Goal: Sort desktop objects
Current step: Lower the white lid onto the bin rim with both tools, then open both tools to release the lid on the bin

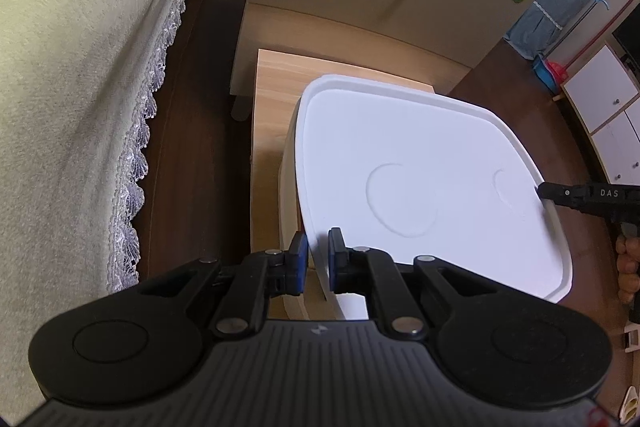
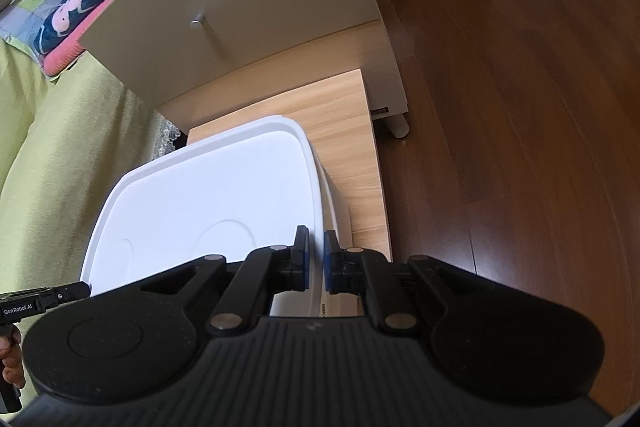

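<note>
1. The white lid [image 1: 432, 187] lay on the storage box [image 2: 336, 203], atop the wooden table [image 2: 344, 115].
2. The left gripper [image 1: 318, 259] and right gripper [image 2: 316, 259] were clamped on opposite lid rims.
3. An even, level lift was advisable.

white lid [image 1: 420, 163]; black tool [image 1: 318, 263], blue pads [image 1: 301, 259]; light wood table [image 2: 344, 123]; dark brown floor [image 2: 520, 87].

Each tool is matte black: the left tool [image 1: 318, 261] and the right tool [image 2: 316, 259] have ribbed housings, round side discs, silver pivot screws and blue-padded fingers [image 1: 298, 259]. One side bears white "DAS" lettering, the other "GenRobot.AI".
</note>
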`<state>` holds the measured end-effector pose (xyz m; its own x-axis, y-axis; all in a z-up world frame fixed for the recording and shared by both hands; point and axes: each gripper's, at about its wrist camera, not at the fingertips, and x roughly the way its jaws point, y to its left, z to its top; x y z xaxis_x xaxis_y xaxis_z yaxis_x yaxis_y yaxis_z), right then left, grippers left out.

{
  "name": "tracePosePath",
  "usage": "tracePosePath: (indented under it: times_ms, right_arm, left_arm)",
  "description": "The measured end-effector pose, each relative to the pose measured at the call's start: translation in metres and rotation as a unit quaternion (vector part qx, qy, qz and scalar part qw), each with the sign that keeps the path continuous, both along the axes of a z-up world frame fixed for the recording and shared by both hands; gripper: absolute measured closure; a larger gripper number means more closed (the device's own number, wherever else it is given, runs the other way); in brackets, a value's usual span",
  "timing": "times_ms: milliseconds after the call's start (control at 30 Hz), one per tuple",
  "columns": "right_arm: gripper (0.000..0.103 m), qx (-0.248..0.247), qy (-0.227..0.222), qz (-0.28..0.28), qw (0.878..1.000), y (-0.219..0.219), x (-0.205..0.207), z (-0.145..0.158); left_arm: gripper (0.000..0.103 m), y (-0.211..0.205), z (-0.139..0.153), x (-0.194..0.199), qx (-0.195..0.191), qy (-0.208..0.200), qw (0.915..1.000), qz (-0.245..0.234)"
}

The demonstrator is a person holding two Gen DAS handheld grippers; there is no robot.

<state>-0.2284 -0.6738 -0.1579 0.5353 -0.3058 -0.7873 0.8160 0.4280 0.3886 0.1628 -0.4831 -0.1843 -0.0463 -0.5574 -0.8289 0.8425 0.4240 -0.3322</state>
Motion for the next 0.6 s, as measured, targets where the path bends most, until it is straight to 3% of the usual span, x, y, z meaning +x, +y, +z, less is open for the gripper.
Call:
tracePosePath:
  times_ms: [533,567,600]
  right_arm:
    - [0.094,0.005,0.006,-0.003,1.0,0.002,0.004,-0.014]
    - [0.093,0.005,0.005,-0.003,1.0,0.002,0.005,-0.013]
    - [0.089,0.004,0.005,-0.004,1.0,0.003,0.005,-0.013]
  left_arm:
    - [0.094,-0.002,-0.016,0.002,0.009,-0.008,0.9999,-0.005]
    - [0.093,-0.003,-0.015,-0.001,0.012,-0.014,0.9998,-0.01]
    - [0.085,-0.004,-0.015,-0.003,0.016,-0.02,0.9995,-0.016]
